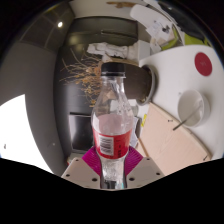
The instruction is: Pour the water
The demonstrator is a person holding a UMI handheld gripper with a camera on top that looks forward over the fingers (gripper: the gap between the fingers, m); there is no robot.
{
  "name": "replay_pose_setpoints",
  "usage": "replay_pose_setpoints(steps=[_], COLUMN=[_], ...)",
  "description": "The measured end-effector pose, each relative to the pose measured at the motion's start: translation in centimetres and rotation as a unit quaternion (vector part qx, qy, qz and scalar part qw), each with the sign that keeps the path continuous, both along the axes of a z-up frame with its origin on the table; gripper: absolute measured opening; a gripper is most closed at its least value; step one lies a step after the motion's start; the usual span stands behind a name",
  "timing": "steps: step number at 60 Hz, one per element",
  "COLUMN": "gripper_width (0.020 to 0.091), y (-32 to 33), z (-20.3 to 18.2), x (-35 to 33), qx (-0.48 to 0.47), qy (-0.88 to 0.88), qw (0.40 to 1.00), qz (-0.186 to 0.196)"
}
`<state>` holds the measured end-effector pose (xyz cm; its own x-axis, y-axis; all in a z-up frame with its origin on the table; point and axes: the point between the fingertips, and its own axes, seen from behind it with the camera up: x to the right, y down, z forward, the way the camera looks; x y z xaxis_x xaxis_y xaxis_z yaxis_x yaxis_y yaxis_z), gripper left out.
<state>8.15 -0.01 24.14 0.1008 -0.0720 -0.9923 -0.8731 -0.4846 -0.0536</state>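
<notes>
One water bottle (112,125), one white round table (190,75), one wooden board (180,140) | bottle upright between the fingers, its black cap toward 12 o'clock, red label at mid-body; board and table at 2 to 3 o'clock | gripper (112,168) pinching the bottle's lower body, magenta pads (93,160) pressed to both sides

Clear glossy plastic bottle (112,122), red label; smooth white table (190,75).
</notes>
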Motion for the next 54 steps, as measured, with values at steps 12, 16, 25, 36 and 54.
replay_pose_setpoints(steps=[12,16,25,36,54], gripper_width=[0.0247,0.0247,0.0248,0.0249,0.025], y=[1.2,1.3,3.0,3.9,4.8], z=[7.0,8.2,6.2,-1.3,-14.4], x=[6.1,9.3,17.5,24.9,29.1], qx=[0.146,0.168,0.17,0.126,0.059], qy=[-0.282,-0.353,-0.518,-0.632,-0.654], qw=[0.947,0.918,0.831,0.758,0.752], qz=[-0.045,-0.065,-0.11,-0.099,-0.055])
